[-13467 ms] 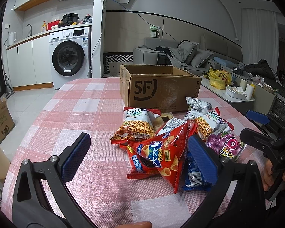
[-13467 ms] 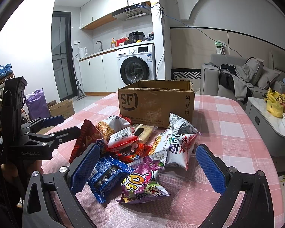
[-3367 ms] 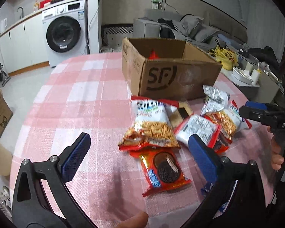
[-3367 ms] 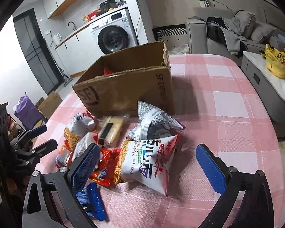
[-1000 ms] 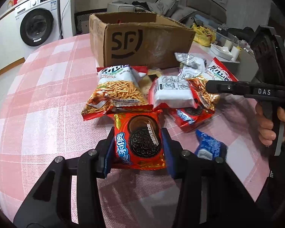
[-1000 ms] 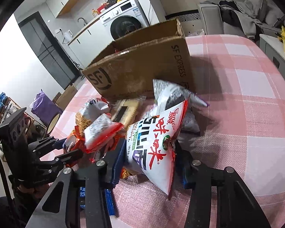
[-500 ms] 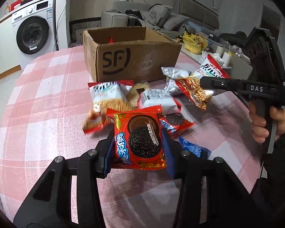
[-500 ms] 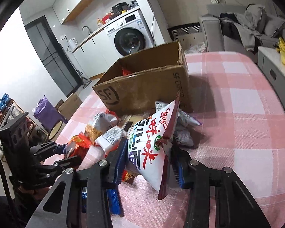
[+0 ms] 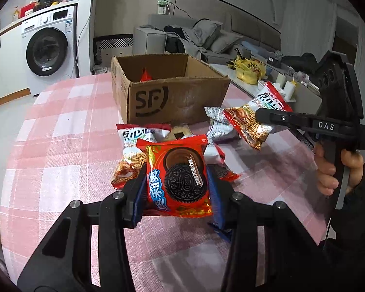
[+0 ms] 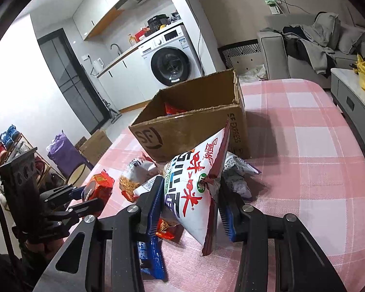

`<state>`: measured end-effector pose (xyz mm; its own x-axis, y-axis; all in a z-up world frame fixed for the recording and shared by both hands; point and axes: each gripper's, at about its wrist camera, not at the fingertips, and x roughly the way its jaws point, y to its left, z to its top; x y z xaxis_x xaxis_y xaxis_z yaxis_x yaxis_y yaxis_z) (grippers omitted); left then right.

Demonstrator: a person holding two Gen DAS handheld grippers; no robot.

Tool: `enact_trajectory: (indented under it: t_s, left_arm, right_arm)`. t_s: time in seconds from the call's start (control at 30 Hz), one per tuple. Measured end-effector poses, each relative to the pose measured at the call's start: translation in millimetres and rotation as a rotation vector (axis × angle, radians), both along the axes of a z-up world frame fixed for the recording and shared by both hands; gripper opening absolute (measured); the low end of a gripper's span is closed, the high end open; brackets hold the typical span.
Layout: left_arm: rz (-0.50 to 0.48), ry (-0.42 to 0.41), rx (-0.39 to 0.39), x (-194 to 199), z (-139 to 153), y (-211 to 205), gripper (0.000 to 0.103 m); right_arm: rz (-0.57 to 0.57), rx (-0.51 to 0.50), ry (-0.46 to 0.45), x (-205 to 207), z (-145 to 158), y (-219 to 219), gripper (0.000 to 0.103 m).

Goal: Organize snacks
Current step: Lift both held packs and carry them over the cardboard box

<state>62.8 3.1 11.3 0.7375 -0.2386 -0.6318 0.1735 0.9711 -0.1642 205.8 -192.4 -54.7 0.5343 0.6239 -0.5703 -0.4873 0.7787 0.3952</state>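
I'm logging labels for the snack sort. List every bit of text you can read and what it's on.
"SF": box front.
"SF EXPRESS": box side.
"DAS": right claw body.
"OREO": cookie on the red pack.
Chinese lettering on the red pack and noodle bag: visible, not transcribed.
Washer labels: too small.

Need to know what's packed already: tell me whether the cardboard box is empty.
Not empty. The open cardboard box shows a red packet inside, against its far wall. How much more lies below the rim cannot be told.

My left gripper (image 9: 177,189) and right gripper (image 10: 191,202): black frames, blue pads, silver screws; "DAS" lettering marks the right one's side.
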Motion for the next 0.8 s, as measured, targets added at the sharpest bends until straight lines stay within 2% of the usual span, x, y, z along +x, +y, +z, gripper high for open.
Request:
enact_trajectory:
  t_s: [0.4,0.53,0.8]
  left_arm:
    - [0.041,-0.055,-0.017,-4.2,19.9,4.2,0.041]
    - [0.062,-0.079,-0.006,-0.4,31.1,5.7,0.041]
    - [0.096,-0.112,-0.03,14.0,47.3,14.2,0.041]
  right_arm:
    - [-0.04,0.052,-0.031,-6.6,15.9,-9.8,0.042]
    - [-0.044,0.067,-0.041,-7.5,23.9,-10.2,0.042]
    - [-0.076,0.095,-0.067,-6.1,42.6,-12.5,0.042]
